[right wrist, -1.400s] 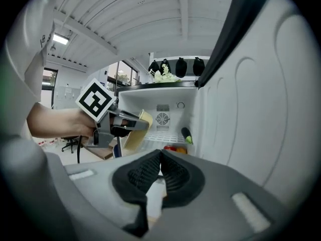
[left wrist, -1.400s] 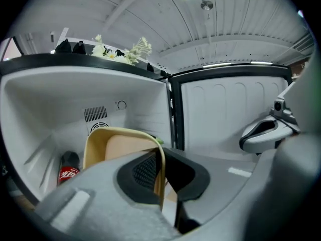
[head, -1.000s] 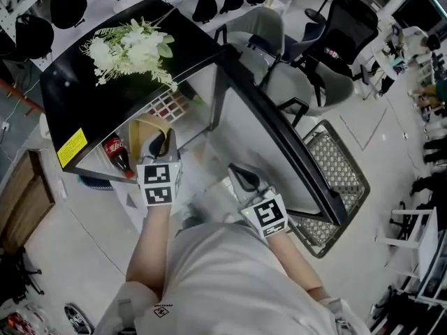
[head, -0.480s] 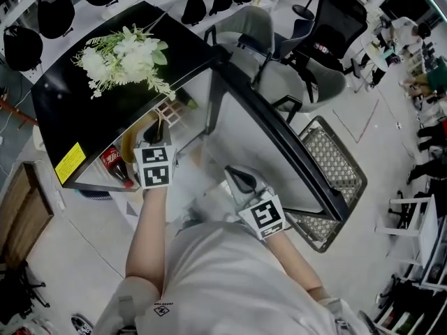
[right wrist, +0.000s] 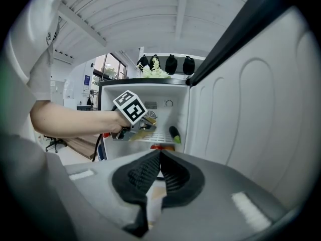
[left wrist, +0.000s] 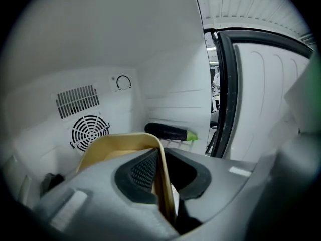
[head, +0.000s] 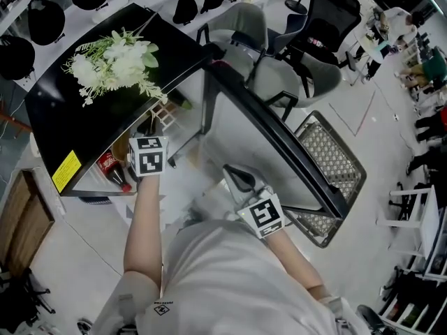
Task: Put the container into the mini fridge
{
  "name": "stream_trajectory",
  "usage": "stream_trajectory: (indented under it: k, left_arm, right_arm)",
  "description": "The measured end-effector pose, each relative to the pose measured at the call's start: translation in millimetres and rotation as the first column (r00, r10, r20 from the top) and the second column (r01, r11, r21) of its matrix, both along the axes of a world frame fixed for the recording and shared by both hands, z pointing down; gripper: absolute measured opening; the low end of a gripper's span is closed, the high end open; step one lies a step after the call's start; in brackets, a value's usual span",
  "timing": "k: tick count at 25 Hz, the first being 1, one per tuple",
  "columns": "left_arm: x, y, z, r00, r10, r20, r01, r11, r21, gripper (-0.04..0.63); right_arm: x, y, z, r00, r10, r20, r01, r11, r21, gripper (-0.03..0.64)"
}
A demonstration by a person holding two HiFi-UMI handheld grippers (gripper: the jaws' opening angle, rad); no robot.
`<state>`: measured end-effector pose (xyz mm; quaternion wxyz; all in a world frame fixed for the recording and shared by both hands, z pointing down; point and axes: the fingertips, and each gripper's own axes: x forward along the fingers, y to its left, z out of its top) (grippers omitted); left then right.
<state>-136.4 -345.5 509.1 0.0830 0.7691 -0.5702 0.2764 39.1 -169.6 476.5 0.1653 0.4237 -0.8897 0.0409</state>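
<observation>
The container (left wrist: 120, 144) is tan and it is inside the mini fridge (head: 77, 128), up by the top wire shelf (right wrist: 159, 137). I cannot tell if it sits on the shelf. The left gripper (left wrist: 159, 152) reaches in with it. Its 2 jaws are opening, with the container's thin wall between them. A round fan grille (left wrist: 89, 131) is on the back wall. A dark vegetable with a green end (left wrist: 168, 131) lies by the open door (head: 258, 145). The right gripper (right wrist: 160, 154) waits outside with its jaws together and nothing in them. White flowers (head: 112, 65) lie on top of the fridge.
</observation>
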Motion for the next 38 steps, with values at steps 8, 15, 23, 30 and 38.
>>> stream_trajectory:
  k: [8,15,23,30,38]
  left_arm:
    - [4.4,-0.7,5.9,0.999,0.023,0.037,-0.022,0.999,-0.023,0.115]
    - [7.4,6.9,-7.4,0.995,0.056,0.079,-0.058,0.998,0.018,0.163]
    - [4.2,42.2,-23.2,0.982,0.086,0.171,-0.091,0.996,0.023,0.167]
    - [-12.7,73.0,-9.0,0.955,0.073,0.287,-0.068,0.997,-0.027,0.167]
    - [-30.4,90.6,20.6,0.880,0.108,0.463,-0.054,0.990,-0.129,0.098]
  right_arm:
    - [3.7,1.5,-0.4,1.000,0.001,-0.001,-0.001,1.000,-0.001,0.003]
    - [3.7,4.4,1.3,1.000,-0.016,0.006,0.016,1.000,-0.001,0.003]
    - [0.3,11.2,2.2,0.998,-0.061,0.019,0.061,0.998,-0.001,0.003]
    - [-7.6,19.9,3.9,0.993,-0.113,0.022,0.114,0.993,-0.007,0.003]
    - [-12.1,25.2,7.2,0.990,-0.139,0.031,0.140,0.990,-0.011,0.003]
